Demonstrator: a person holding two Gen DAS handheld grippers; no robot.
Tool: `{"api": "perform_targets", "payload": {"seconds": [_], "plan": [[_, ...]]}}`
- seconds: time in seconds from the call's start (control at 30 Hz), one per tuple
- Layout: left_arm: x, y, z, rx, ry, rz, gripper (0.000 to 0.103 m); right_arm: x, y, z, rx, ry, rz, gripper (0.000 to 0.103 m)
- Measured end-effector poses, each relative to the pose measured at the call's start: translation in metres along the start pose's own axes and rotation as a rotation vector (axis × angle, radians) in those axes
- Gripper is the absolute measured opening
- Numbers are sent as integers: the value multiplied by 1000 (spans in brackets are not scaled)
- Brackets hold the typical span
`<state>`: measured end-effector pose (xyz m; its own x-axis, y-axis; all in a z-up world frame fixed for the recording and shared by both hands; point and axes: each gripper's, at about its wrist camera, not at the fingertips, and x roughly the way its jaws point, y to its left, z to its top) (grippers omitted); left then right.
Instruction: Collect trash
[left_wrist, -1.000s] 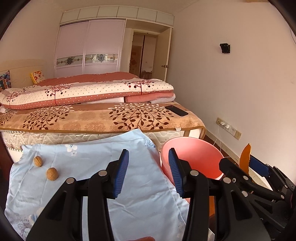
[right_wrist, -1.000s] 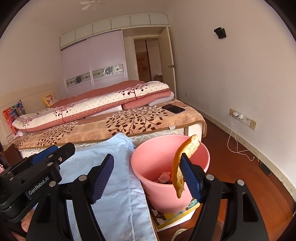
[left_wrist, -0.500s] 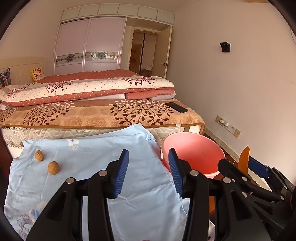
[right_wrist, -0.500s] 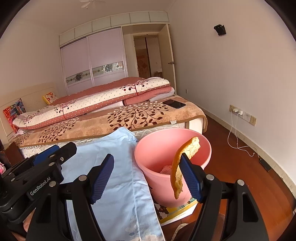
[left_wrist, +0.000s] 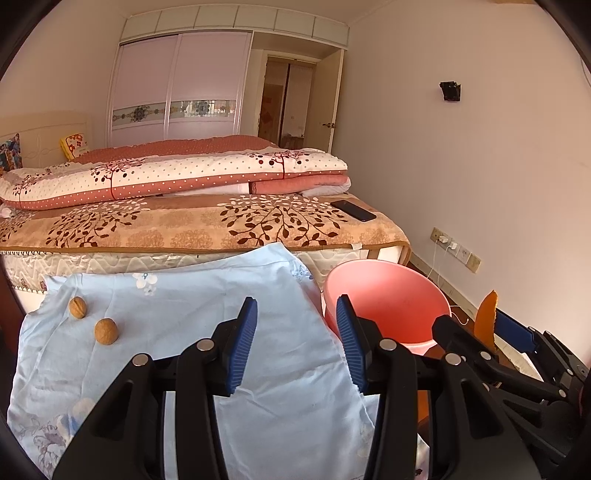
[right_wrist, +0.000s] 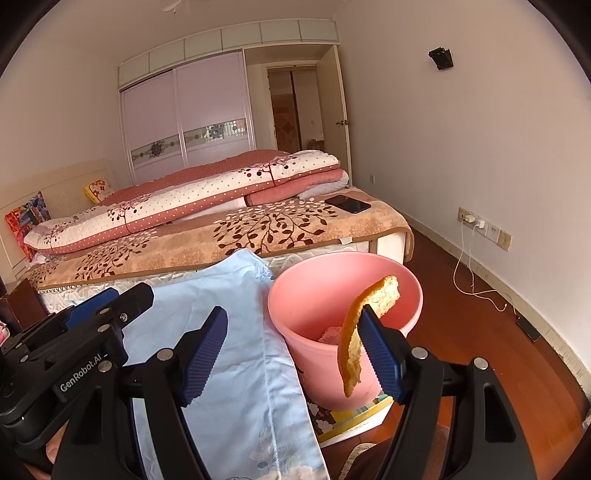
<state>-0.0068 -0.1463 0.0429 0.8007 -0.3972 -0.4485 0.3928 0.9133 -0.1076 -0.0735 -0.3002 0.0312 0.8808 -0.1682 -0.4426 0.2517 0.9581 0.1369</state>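
A pink bucket (right_wrist: 306, 295) stands on the floor beside a light blue cloth (right_wrist: 236, 332); it also shows in the left wrist view (left_wrist: 388, 299). My right gripper (right_wrist: 291, 354) is open, and an orange peel (right_wrist: 352, 332) clings to its right finger, hanging in front of the bucket's rim. The peel's tip shows in the left wrist view (left_wrist: 485, 317). Some trash lies inside the bucket (right_wrist: 330, 334). My left gripper (left_wrist: 295, 341) is open and empty above the blue cloth (left_wrist: 184, 314). Two walnuts (left_wrist: 106, 331) lie on the cloth at the left.
A bed (left_wrist: 184, 221) with folded quilts stands behind the cloth, with a phone (left_wrist: 352, 210) on its corner. A book (right_wrist: 354, 417) lies under the bucket. A charger cable (right_wrist: 476, 280) trails on the wooden floor by the right wall.
Both grippers have pulled back and risen slightly; the bucket and bed sit lower and farther in view. The peel stays stuck to the right finger with the jaws open.
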Motion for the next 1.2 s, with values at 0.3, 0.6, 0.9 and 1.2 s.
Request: {"api": "perform_targets", "payload": {"seconds": [0.3,0.6,0.9,1.2], "plan": [[4,2,-1,-5,13,3,45,5,-2,1,5,14,-4,71],[7,2,-2,-3,21,1,45,7,-2,1,6,21,-4,71],[8,3,-2,-2,24,3,45,7,-1,1,6,23,-4,71],[8,2,-2,-2,24,2,45,8,-1,-2,7,24,-5,71]]}}
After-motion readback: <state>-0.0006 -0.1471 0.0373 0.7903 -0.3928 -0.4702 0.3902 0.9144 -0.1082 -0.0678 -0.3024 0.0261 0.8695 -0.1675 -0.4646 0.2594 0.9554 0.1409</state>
